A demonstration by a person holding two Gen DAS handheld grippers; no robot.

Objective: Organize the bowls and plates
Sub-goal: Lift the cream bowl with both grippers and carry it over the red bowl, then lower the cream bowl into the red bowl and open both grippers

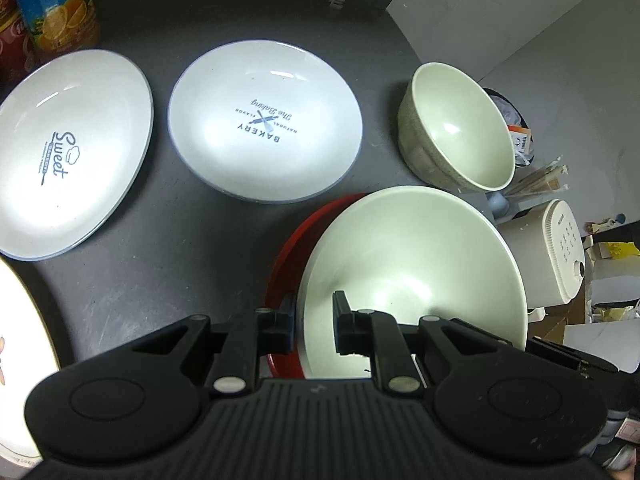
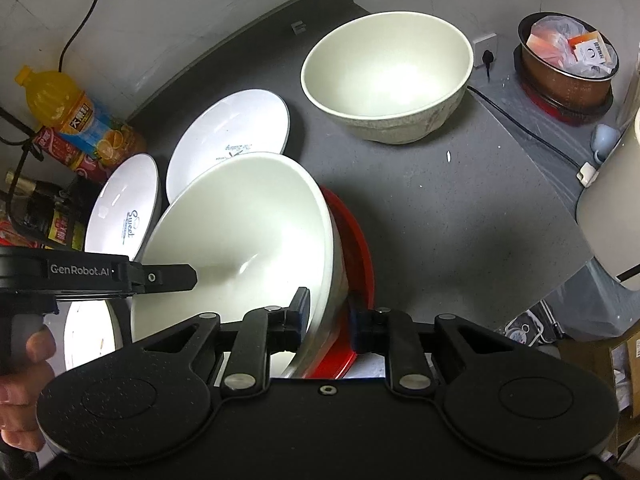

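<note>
Left gripper (image 1: 314, 322): fingers clamping the wide cream ceramic bowl (image 1: 412, 276) rim, tilting on a red plate (image 1: 292, 240). Right gripper (image 2: 329, 314): fingers clamping the opposite rim. Deep cream bowl (image 2: 386, 76) sitting at one o'clock on the dark bench (image 2: 440, 200).

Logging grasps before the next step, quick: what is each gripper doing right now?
Left gripper: shut on the large cream bowl's rim.
Right gripper: shut on the opposite rim of that bowl.

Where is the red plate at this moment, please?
The red plate lies on the dark table, directly under the large cream bowl, near the BAKERY plate. In the right wrist view its rim shows right of that bowl.
</note>
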